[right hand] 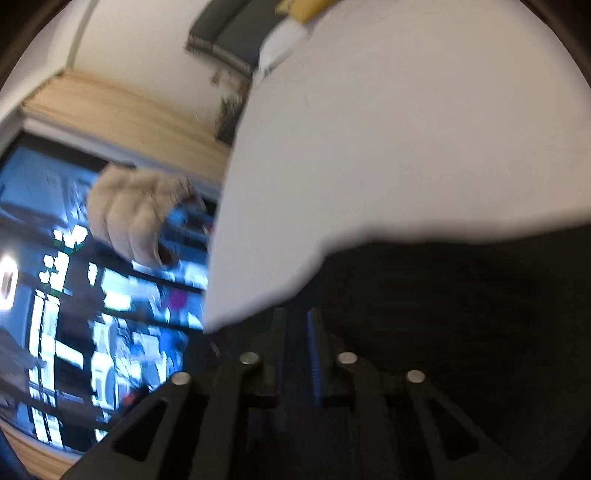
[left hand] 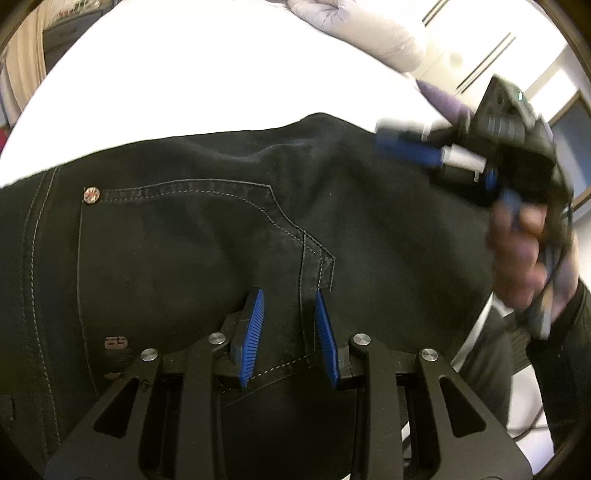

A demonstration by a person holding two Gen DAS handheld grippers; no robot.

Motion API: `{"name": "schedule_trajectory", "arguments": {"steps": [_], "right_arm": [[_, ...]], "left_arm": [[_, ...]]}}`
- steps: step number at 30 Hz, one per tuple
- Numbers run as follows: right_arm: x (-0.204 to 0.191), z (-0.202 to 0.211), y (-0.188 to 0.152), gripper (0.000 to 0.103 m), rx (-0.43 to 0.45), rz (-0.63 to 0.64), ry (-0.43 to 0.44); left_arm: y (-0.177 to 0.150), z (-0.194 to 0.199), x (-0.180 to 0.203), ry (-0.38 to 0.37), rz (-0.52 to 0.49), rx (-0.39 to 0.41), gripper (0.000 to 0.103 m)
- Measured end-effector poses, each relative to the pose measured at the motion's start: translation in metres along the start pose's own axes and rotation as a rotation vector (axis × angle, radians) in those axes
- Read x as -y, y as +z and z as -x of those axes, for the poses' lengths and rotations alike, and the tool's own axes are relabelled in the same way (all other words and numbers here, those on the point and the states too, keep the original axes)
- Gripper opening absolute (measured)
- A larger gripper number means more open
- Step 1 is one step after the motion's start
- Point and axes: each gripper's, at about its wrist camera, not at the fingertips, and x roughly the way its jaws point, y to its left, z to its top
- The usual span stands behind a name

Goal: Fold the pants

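Note:
Black pants [left hand: 192, 251] lie spread on the white bed [left hand: 184, 81], back pocket with a metal rivet facing up. My left gripper [left hand: 289, 295] is open, its blue pads just above the pocket seam, holding nothing. My right gripper shows in the left wrist view [left hand: 413, 144] at the right, held in a hand above the pants edge and blurred. In the right wrist view my right gripper [right hand: 295, 317] has its fingers close together over dark pants fabric [right hand: 461, 314]; blur hides whether cloth is pinched.
A pale lilac duvet [left hand: 362, 26] is bunched at the bed's far side. White wardrobe doors [left hand: 491, 55] stand behind. In the right wrist view a dark window [right hand: 92, 295], a beige curtain and a fluffy beige thing [right hand: 136, 214] are at the left.

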Motion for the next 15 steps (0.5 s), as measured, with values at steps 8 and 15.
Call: {"name": "schedule_trajectory", "arguments": {"steps": [8, 15], "right_arm": [[0.143, 0.11, -0.013, 0.0, 0.304, -0.378, -0.091], [0.239, 0.235, -0.031, 0.0, 0.6, -0.565, -0.235]], "left_arm": [[0.0, -0.001, 0.013, 0.074, -0.028, -0.031, 0.028], [0.001, 0.001, 0.016, 0.086, -0.037, -0.036, 0.028]]}}
